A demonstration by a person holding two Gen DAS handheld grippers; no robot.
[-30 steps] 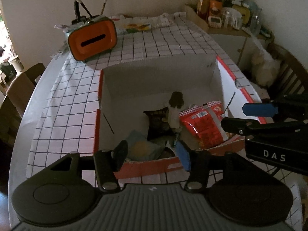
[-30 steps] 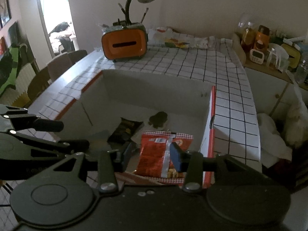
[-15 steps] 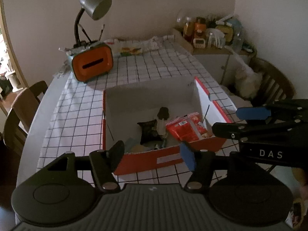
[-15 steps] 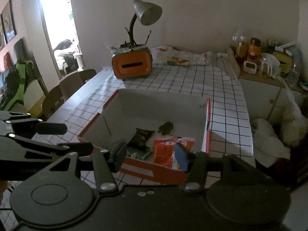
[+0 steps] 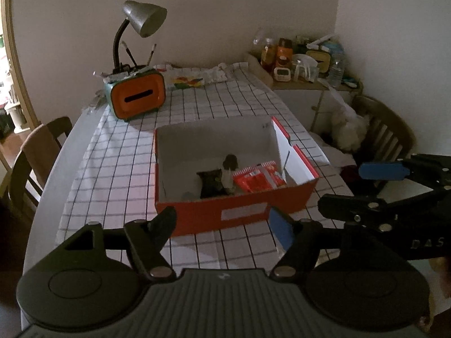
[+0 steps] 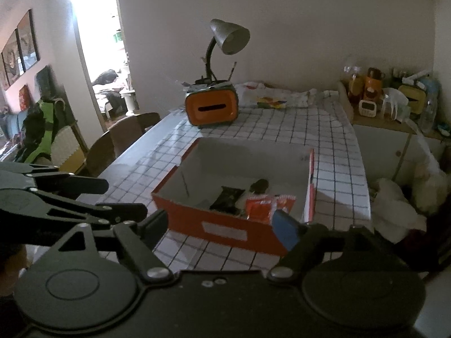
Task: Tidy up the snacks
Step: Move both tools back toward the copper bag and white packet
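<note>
A: Box [image 5: 236, 211], red outside, white inside, sits on the checked tabletop [image 5: 118, 174] in the left wrist view. Snacks lie inside: red packet [image 5: 258, 179], dark packet [image 5: 210, 184].

B: Left gripper [image 5: 222, 226]?

A: Jaws opening, nothing between them, short of the box's near wall. Right gripper [image 5: 352, 187] alongside.

B: Right wrist view?

A: Same box [image 6: 222, 229], red packet [image 6: 260, 207] near the front. Right gripper [image 6: 221, 225] opening wide, empty. Orange holder [image 6: 211, 108] and lamp [image 6: 229, 36] stand behind.
</note>
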